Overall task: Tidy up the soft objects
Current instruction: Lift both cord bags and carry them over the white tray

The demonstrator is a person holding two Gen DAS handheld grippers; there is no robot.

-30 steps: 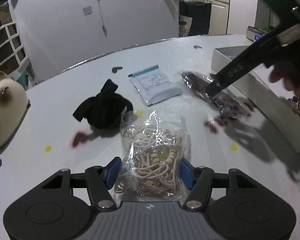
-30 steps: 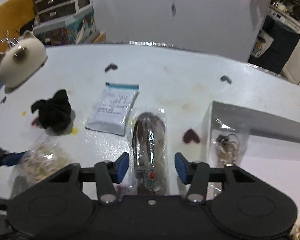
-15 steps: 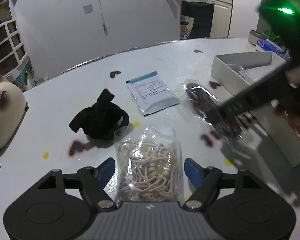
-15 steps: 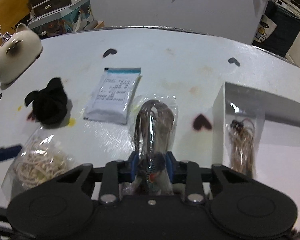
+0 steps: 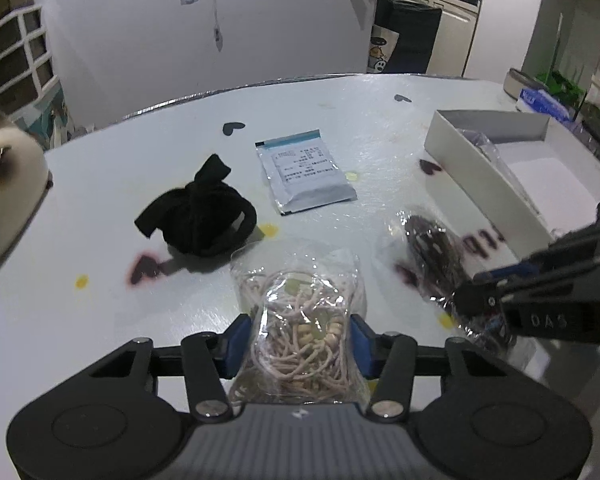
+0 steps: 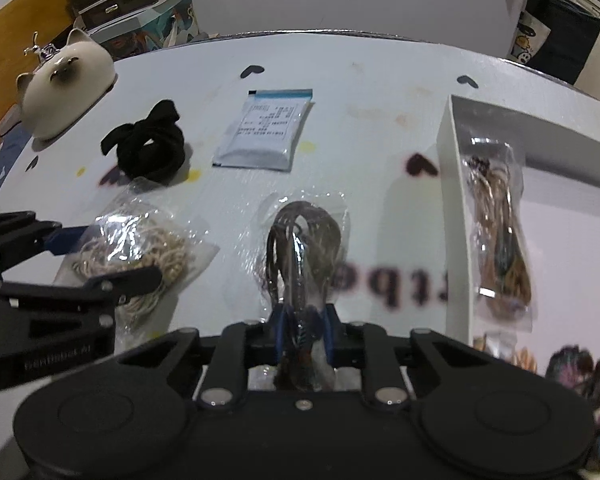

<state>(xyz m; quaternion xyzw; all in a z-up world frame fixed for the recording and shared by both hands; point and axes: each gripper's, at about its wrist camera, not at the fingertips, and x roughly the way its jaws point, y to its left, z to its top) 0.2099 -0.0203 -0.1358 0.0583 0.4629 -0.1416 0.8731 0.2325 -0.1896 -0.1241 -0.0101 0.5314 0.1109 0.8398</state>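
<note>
My left gripper [image 5: 298,338] is shut on a clear bag of beige cords [image 5: 300,320], which rests on the white table; the bag also shows in the right wrist view [image 6: 140,248]. My right gripper [image 6: 303,330] is shut on a clear bag of dark brown cords [image 6: 302,248], seen in the left wrist view [image 5: 432,252] too. A black fabric scrunchie [image 5: 198,216] and a silver-white pouch [image 5: 304,176] lie further back. A white box [image 6: 456,168] at the right holds another bag of cords [image 6: 498,236].
A white cat-shaped ceramic [image 6: 66,80] stands at the table's far left. Heart and dot stickers mark the table [image 6: 380,80]. More colourful items [image 6: 572,372] sit at the box's near end, blurred.
My right gripper closed on the brown cord bag and drew it nearer. My left gripper opened around the beige bag, then closed on it again.
</note>
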